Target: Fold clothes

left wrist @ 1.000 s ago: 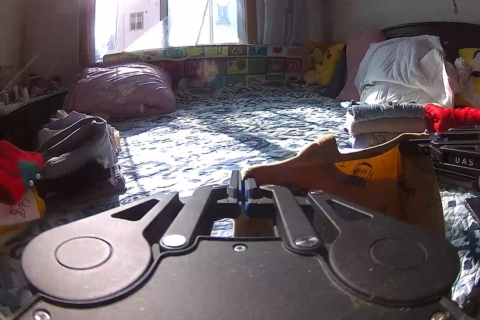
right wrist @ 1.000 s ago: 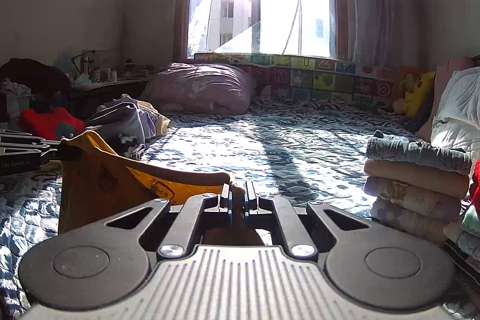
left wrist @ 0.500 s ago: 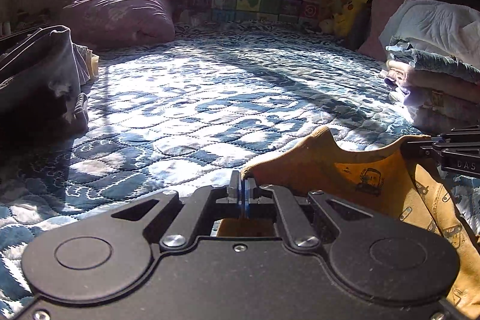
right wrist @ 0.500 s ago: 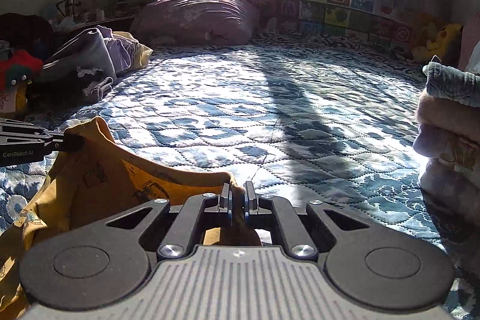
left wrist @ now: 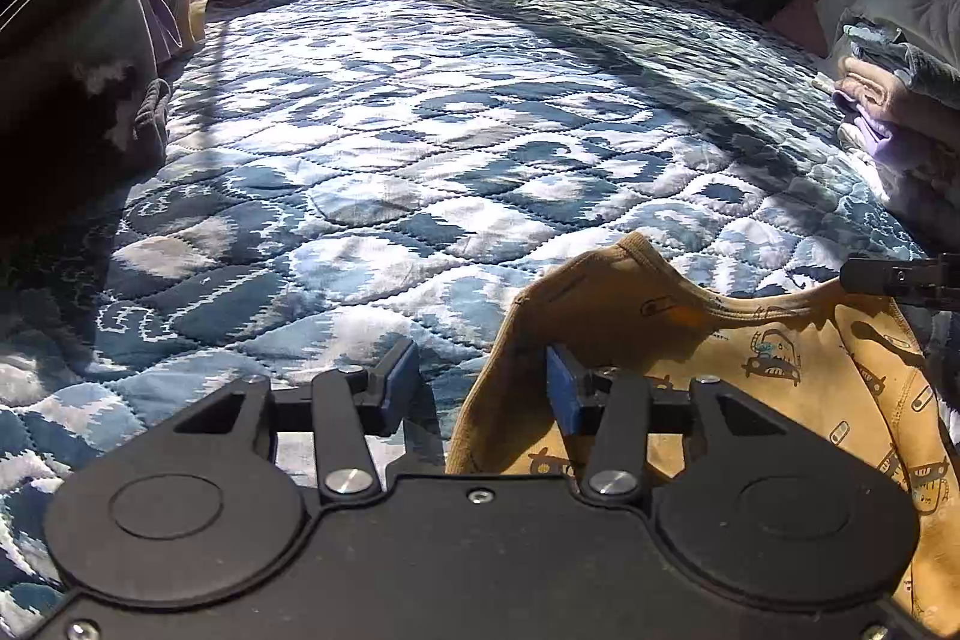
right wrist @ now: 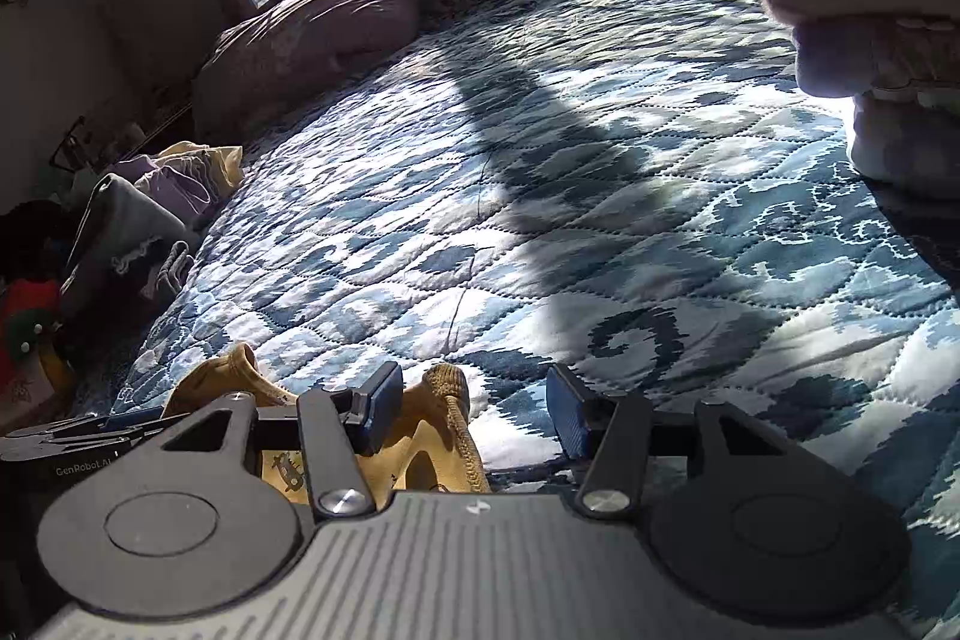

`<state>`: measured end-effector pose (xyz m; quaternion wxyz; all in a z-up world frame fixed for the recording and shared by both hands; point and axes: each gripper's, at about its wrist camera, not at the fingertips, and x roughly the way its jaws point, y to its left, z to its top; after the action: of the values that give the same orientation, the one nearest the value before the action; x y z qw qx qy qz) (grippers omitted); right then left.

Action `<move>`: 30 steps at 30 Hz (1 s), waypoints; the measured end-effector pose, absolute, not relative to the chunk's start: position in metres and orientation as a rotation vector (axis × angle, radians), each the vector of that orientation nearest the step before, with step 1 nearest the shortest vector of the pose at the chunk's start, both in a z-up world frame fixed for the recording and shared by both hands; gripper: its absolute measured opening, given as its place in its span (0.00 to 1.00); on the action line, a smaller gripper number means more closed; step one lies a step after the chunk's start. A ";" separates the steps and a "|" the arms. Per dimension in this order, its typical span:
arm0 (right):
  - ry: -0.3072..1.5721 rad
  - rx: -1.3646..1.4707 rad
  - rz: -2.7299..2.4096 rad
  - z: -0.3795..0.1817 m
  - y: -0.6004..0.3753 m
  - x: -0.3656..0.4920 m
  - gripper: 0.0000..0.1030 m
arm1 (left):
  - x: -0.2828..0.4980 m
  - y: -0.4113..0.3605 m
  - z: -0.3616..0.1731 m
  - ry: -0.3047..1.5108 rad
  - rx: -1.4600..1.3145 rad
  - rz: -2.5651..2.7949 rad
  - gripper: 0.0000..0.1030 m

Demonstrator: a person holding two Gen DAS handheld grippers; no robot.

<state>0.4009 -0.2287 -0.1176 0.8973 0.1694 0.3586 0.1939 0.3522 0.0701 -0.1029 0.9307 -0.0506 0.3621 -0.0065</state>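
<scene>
Both the left tongs [left wrist: 480, 388] and the right tongs [right wrist: 474, 409] gape wide and hold nothing, low over the quilted bed [left wrist: 420, 148], where the mustard garment [left wrist: 780, 370] lies rumpled beneath them, seemingly set down for flattening.

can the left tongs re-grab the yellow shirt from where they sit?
Probably yes. The left tongs are open, low over the quilt, with the yellow shirt bunched against their right finger and nothing between.
</scene>
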 end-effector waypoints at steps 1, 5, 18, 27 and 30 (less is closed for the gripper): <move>0.741 0.372 0.385 -0.116 -0.235 0.396 0.54 | 0.349 0.074 -0.101 0.734 -0.137 -0.001 0.72; 0.735 0.491 0.347 -0.115 -0.261 0.359 0.61 | 0.336 0.081 -0.096 0.720 -0.211 0.035 0.72; 0.699 0.731 0.378 -0.138 -0.290 0.184 0.77 | 0.219 0.114 -0.064 0.669 -0.425 0.035 0.71; 0.631 0.444 0.267 -0.130 -0.273 0.146 0.99 | 0.107 0.114 -0.088 0.750 -0.715 -0.030 0.70; 0.637 0.340 0.241 -0.134 -0.264 0.144 0.99 | 0.086 0.109 -0.102 0.794 -0.836 -0.052 0.68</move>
<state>0.1443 -0.2638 -0.1343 0.9285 0.1660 0.3107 0.1175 0.0861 0.1089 -0.1017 0.8380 -0.3951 0.3756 -0.0246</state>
